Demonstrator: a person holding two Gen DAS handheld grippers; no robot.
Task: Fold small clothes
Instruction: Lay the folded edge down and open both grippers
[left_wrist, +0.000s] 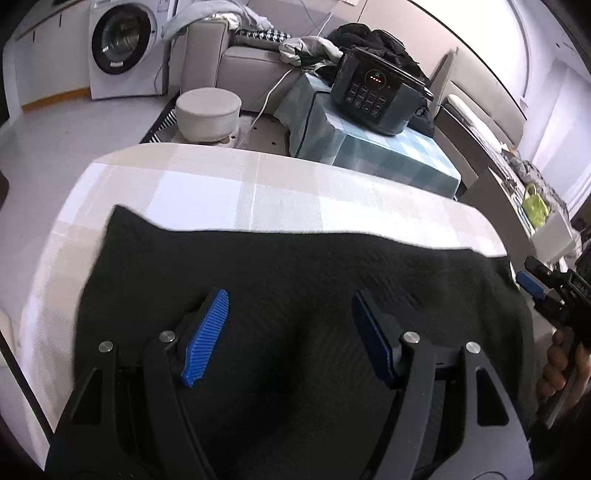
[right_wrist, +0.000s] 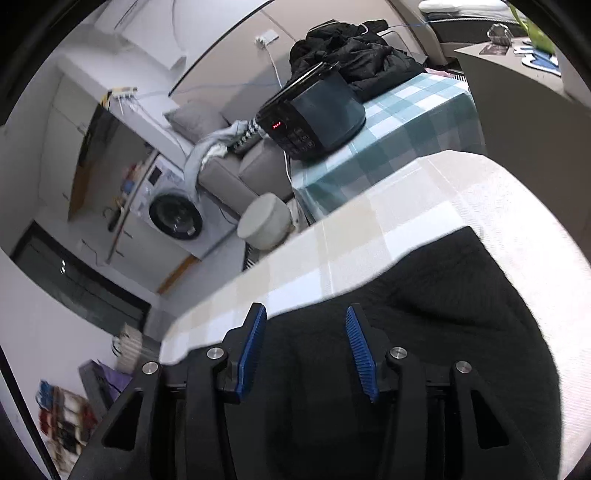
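Black knit garment (left_wrist: 295, 280) beneath both gaping tongs (left_wrist: 290, 334).

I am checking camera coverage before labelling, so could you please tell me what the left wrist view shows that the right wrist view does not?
Only the left wrist view shows the right gripper at the garment's right edge, plus a yellow-green bag. Only the right wrist view shows the dark cabinet door above the washing machine. Both show the black knit garment on the checked tablecloth, the electric cooker and the round stool; both grippers are open.
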